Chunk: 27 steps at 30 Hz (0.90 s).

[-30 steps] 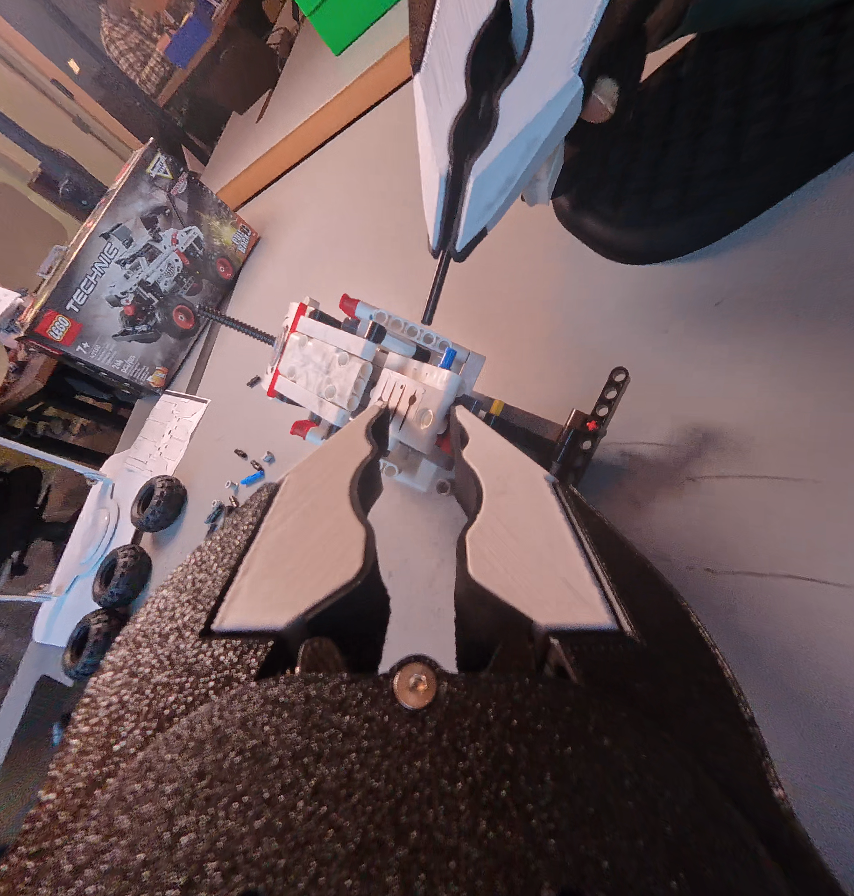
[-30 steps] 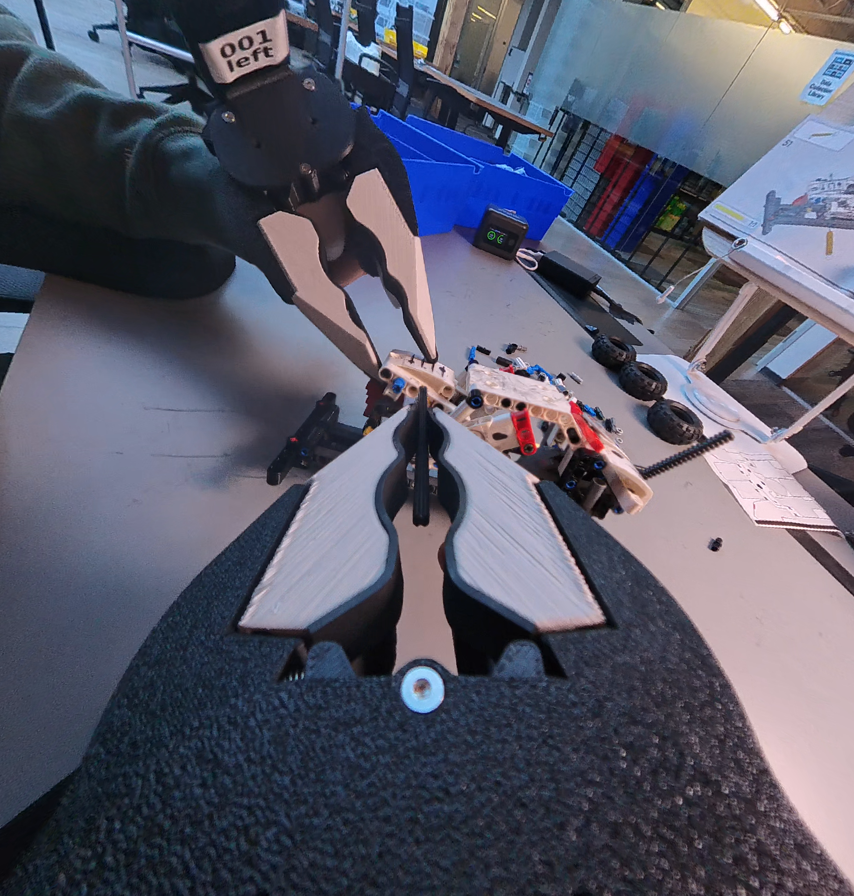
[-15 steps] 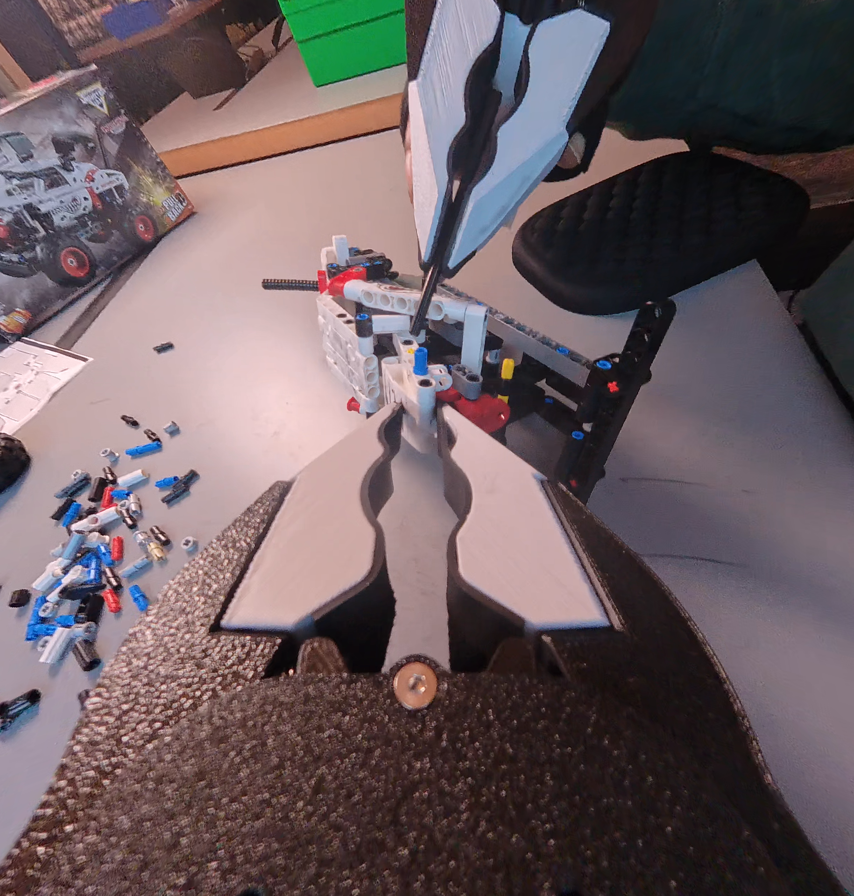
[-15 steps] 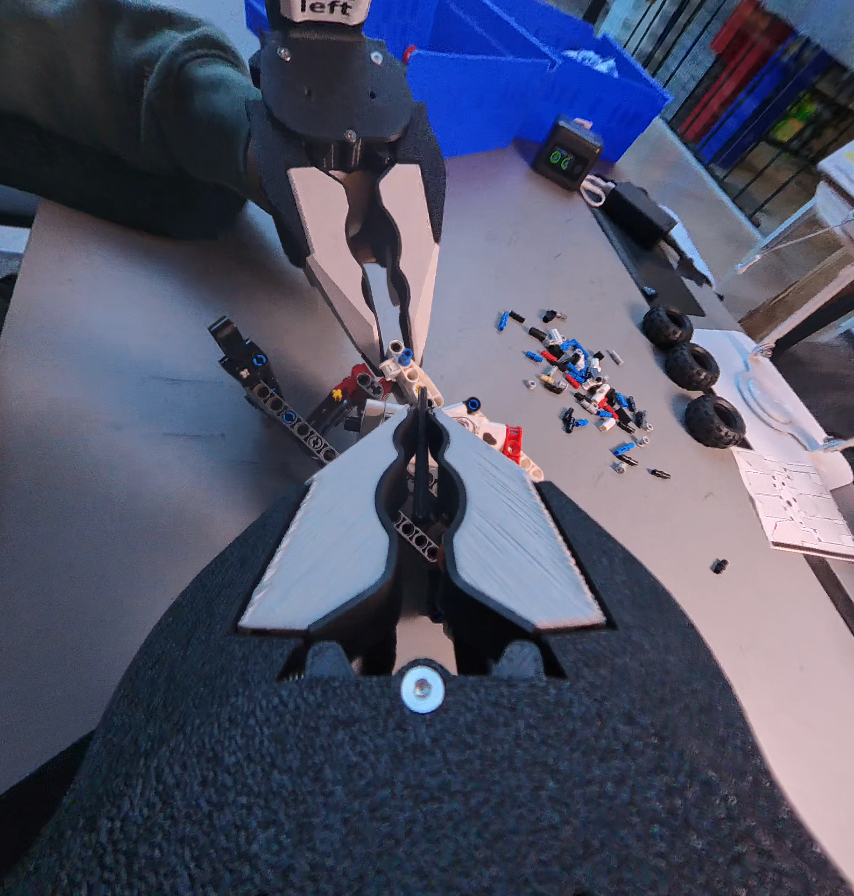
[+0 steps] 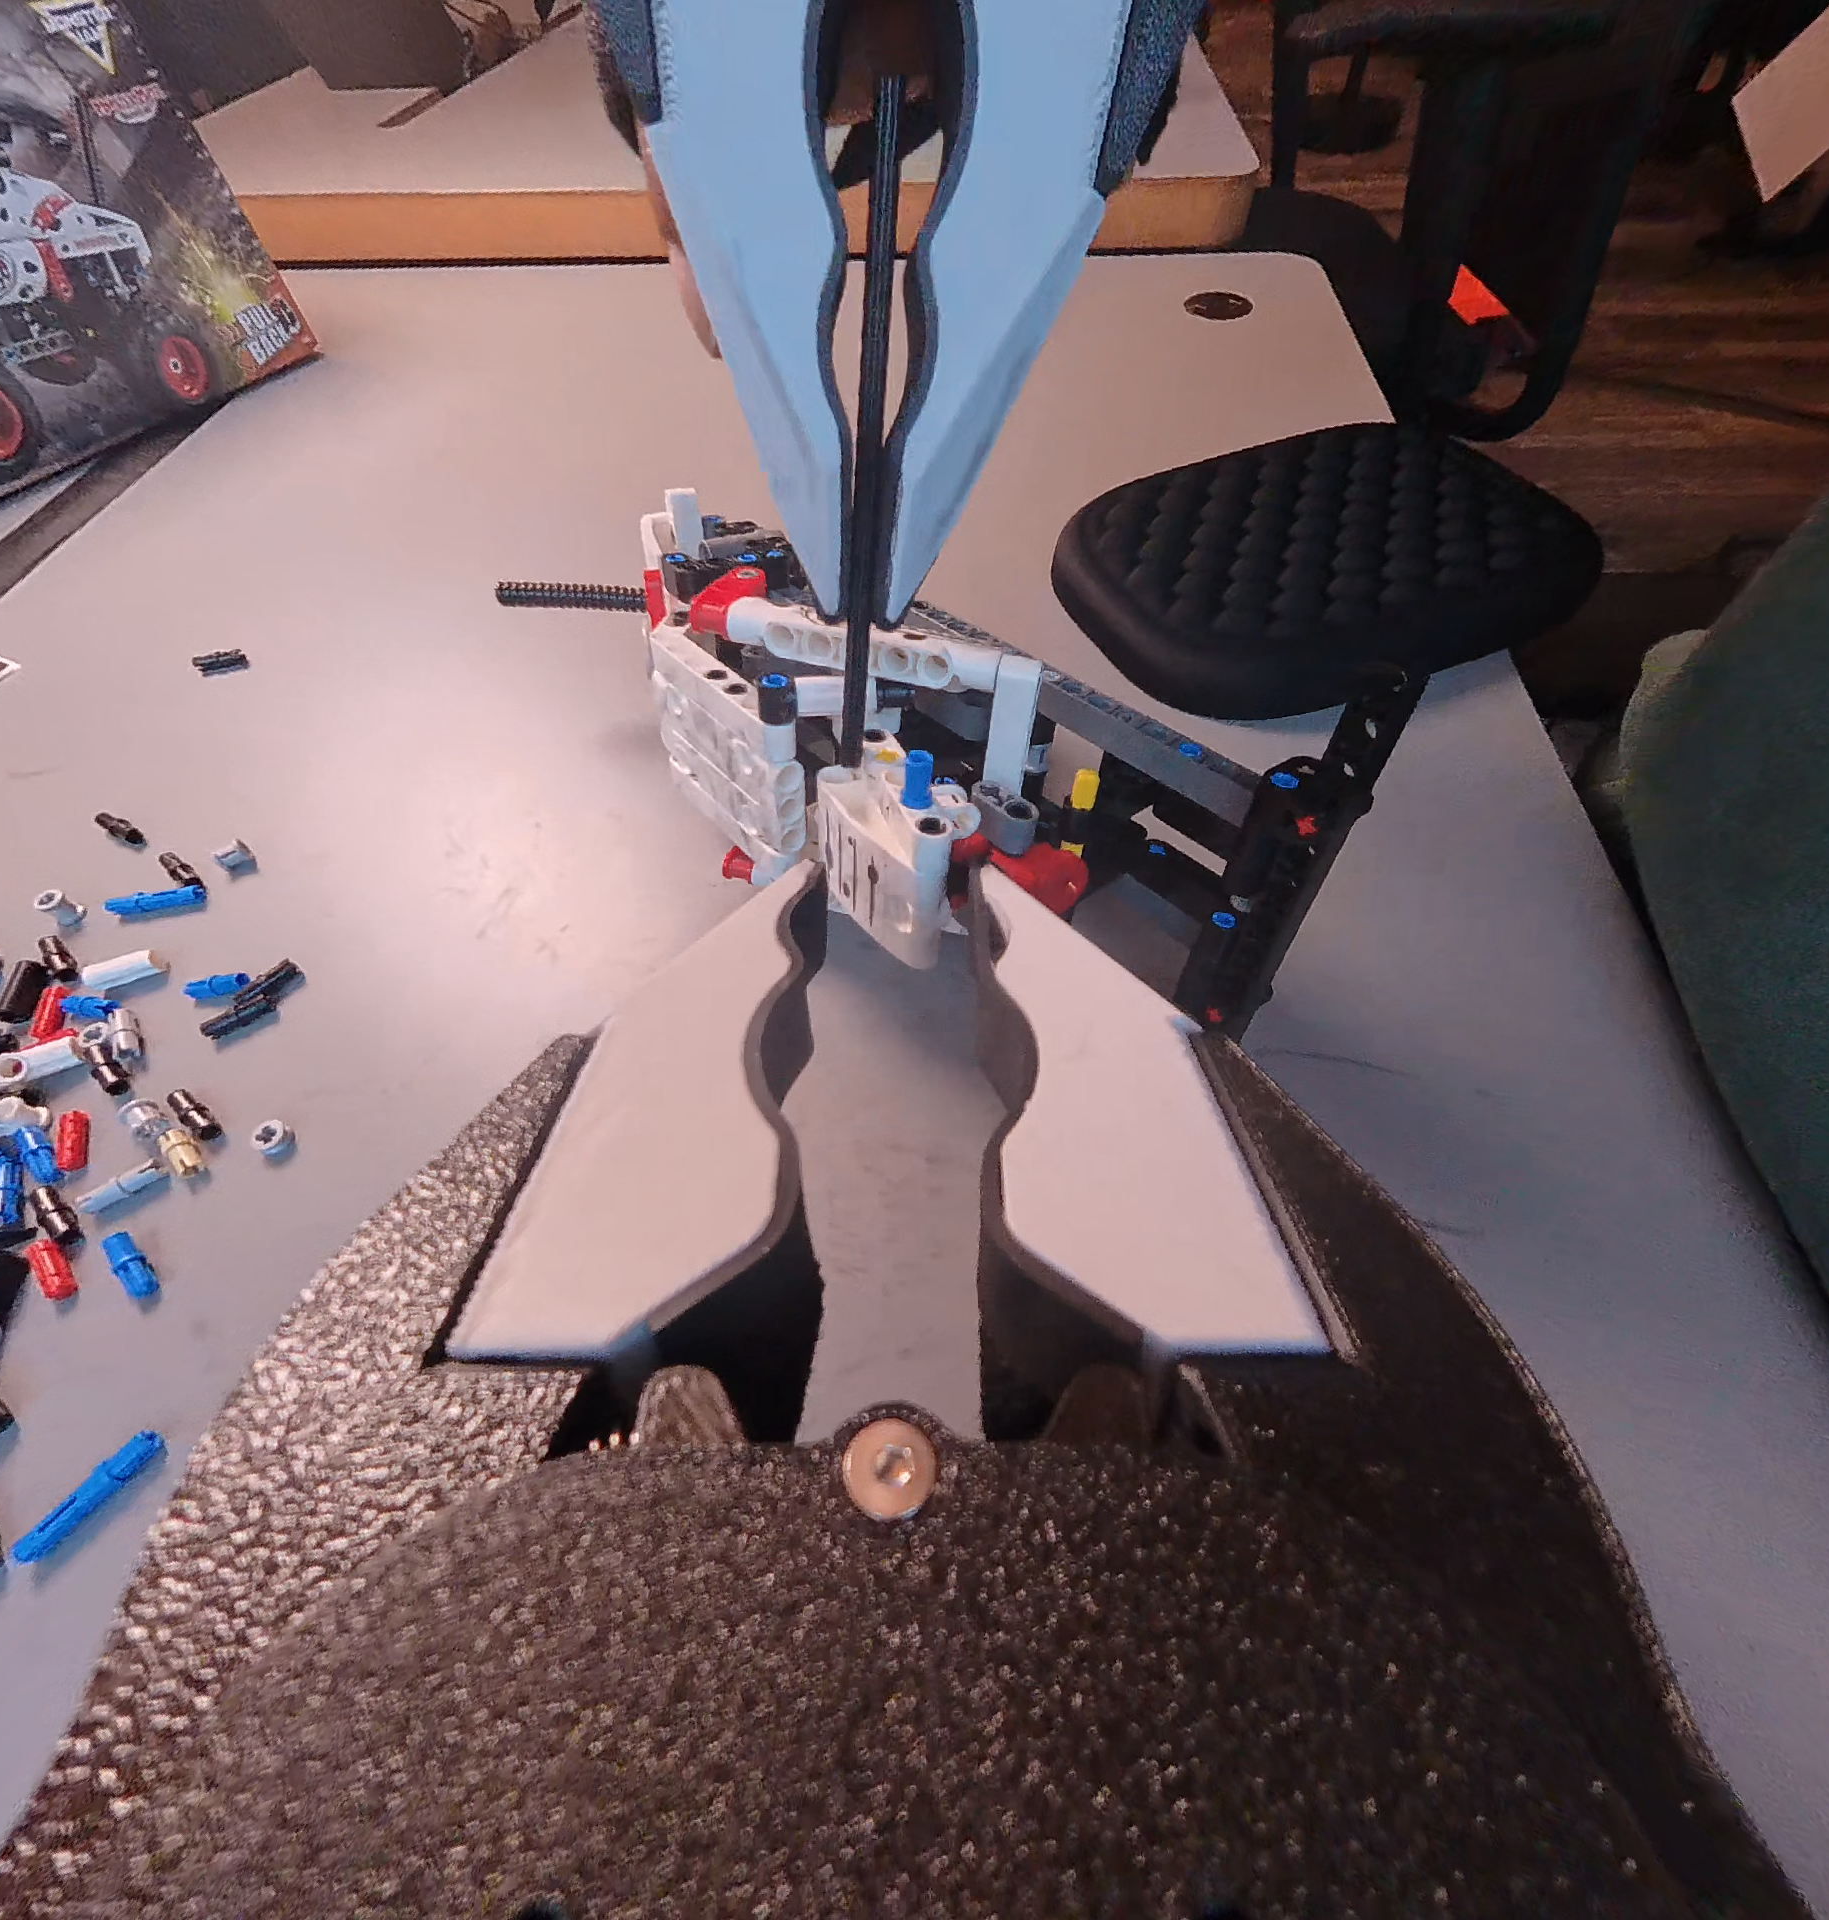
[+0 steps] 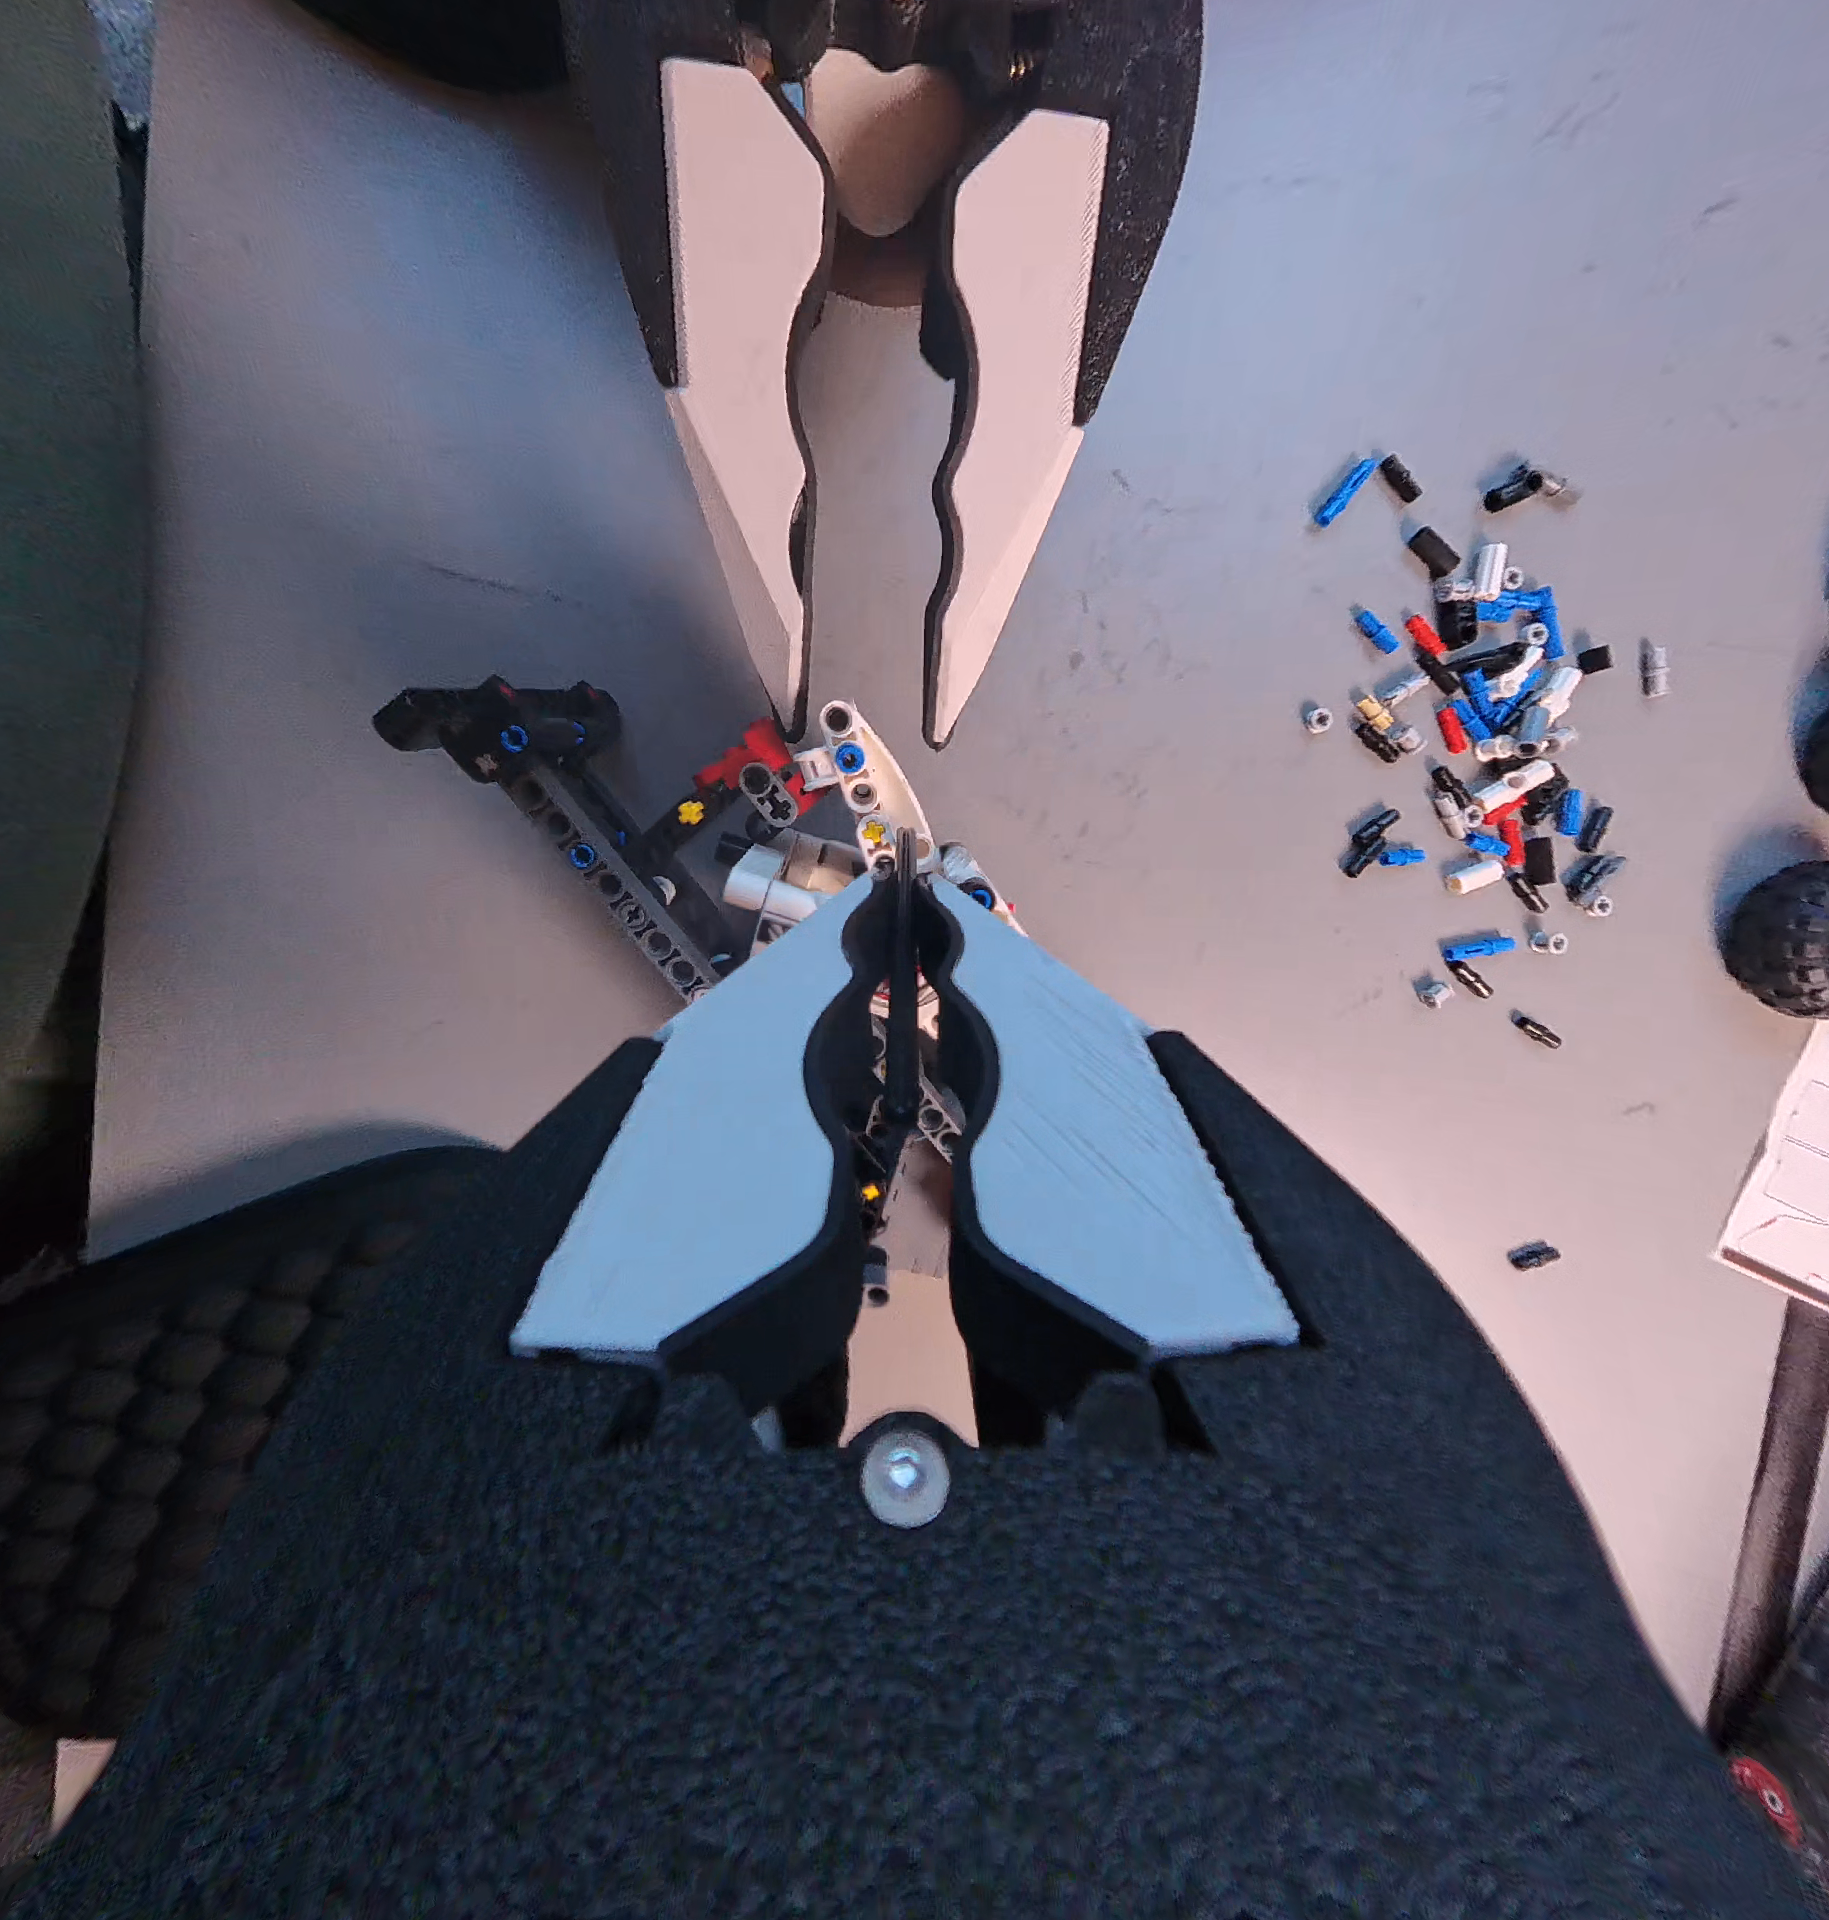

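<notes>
A partly built white, black and red brick vehicle frame (image 5: pixel 728 727) lies on the grey table (image 5: pixel 422 520). My right gripper (image 5: pixel 864 615) hangs over it, pointing down, shut on a thin black axle (image 5: pixel 868 416). The axle's lower end meets a white end piece (image 5: pixel 879 862) of the frame. My left gripper (image 5: pixel 894 888) is open, low at the table, with its tips on either side of that white piece. From above, the right gripper (image 6: pixel 902 878) holds the axle (image 6: pixel 902 997) over the frame (image 6: pixel 785 873), and the left gripper (image 6: pixel 863 727) stands facing it.
A heap of loose blue, black, red and white pins (image 5: pixel 48 1091) lies left of the frame, also in the right wrist view (image 6: pixel 1492 707). Black tyres (image 6: pixel 1803 935) and a white sheet (image 6: pixel 1814 1164) lie beyond. A printed box (image 5: pixel 68 260) stands far left. A black padded seat (image 5: pixel 1325 561) is at the table's edge. About 5 cm separates my left fingertips from my right.
The right gripper has swung from tilted to upright above the frame, bringing the axle's end down onto the white piece. The left gripper's fingers stand wider apart than half a second ago.
</notes>
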Each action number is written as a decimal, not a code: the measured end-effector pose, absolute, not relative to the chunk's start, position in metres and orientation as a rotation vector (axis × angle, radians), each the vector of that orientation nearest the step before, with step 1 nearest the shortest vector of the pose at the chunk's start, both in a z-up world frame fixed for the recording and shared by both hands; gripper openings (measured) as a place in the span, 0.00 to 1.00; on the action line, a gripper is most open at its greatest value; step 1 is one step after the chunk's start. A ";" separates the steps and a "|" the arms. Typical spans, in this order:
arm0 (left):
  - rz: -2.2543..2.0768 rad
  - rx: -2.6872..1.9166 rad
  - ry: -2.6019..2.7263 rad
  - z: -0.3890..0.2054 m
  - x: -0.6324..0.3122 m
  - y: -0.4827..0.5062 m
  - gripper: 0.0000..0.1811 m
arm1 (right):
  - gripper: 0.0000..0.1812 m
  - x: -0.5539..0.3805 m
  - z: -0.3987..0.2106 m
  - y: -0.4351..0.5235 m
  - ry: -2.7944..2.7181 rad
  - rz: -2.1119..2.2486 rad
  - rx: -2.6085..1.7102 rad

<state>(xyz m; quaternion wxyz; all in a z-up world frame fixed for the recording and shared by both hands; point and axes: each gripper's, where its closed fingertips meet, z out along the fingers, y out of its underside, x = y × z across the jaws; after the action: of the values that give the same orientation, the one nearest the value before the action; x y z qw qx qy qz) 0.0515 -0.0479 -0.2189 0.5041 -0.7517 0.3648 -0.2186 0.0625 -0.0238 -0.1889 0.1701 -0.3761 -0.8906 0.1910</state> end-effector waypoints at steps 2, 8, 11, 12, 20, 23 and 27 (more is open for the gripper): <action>-0.530 -1.821 0.877 -0.220 0.051 -0.048 0.14 | 0.01 0.062 -0.186 -0.025 -2.557 0.539 -1.067; -0.543 -1.826 0.876 -0.222 0.056 -0.048 0.11 | 0.01 0.067 -0.187 -0.028 -2.584 0.527 -1.077; -0.512 -1.845 0.888 -0.226 0.056 -0.046 0.10 | 0.01 0.068 -0.191 -0.025 -2.585 0.492 -1.080; -0.502 -1.853 0.897 -0.229 0.057 -0.046 0.10 | 0.01 0.068 -0.192 -0.026 -2.590 0.489 -1.075; -0.478 -1.887 0.903 -0.234 0.062 -0.044 0.09 | 0.01 0.065 -0.189 -0.027 -2.633 0.484 -1.055; -0.486 -1.899 0.915 -0.238 0.064 -0.046 0.09 | 0.01 0.066 -0.191 -0.030 -2.699 0.479 -1.045; -0.485 -1.900 0.927 -0.239 0.066 -0.047 0.09 | 0.01 0.066 -0.199 -0.034 -2.810 0.420 -1.009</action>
<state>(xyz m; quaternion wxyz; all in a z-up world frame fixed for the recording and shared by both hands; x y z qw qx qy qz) 0.0663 -0.0471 -0.2393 0.4673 -0.7746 0.3776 -0.1976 0.0665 -0.0335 -0.1987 0.0631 -0.3338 -0.9302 0.1389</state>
